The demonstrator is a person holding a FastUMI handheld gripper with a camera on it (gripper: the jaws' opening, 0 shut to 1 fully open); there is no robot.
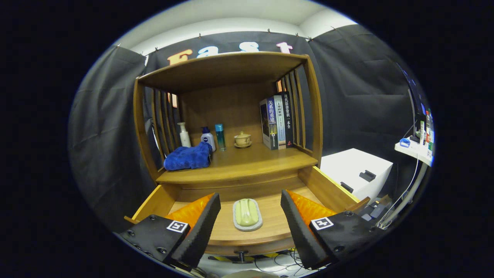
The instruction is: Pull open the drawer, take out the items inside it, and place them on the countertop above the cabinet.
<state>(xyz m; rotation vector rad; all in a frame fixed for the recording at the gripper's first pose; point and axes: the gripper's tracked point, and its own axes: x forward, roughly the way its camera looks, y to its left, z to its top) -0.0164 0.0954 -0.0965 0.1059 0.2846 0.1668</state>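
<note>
The wooden cabinet's drawer stands pulled out. On its floor lies a pale green soap bar in a grey dish, between my two fingers and a little beyond their tips. My gripper hangs above the drawer, open, with nothing between its fingers. A blue towel lies on the countertop at the left. The drawer's knob shows below the front panel.
On the countertop stand a white pump bottle, a white bottle with blue cap, a teal bottle, a lidded tea cup and several books. A white box sits right of the cabinet.
</note>
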